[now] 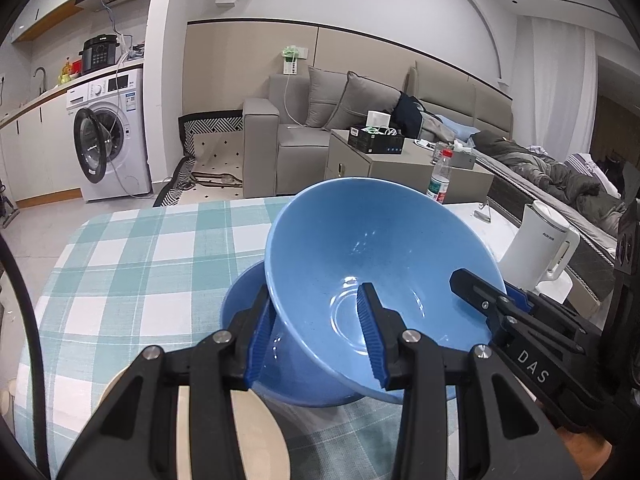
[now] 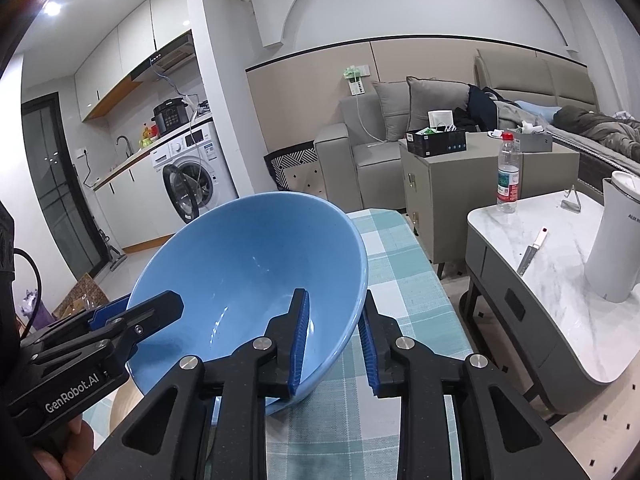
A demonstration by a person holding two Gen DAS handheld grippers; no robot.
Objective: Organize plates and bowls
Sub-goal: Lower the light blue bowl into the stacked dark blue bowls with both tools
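Straddling the tilted blue bowl's (image 1: 380, 264) rim from opposite sides, the left gripper (image 1: 316, 332) and right gripper (image 2: 334, 340) each have one finger inside and one outside it, apparently clamped. It leans above a second bowl (image 1: 244, 304) on the checked bench (image 1: 132, 264).

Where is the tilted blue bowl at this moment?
The tilted blue bowl is centred in both wrist views, held at its rim by the left gripper and right gripper, above a second blue bowl on the checked tablecloth.
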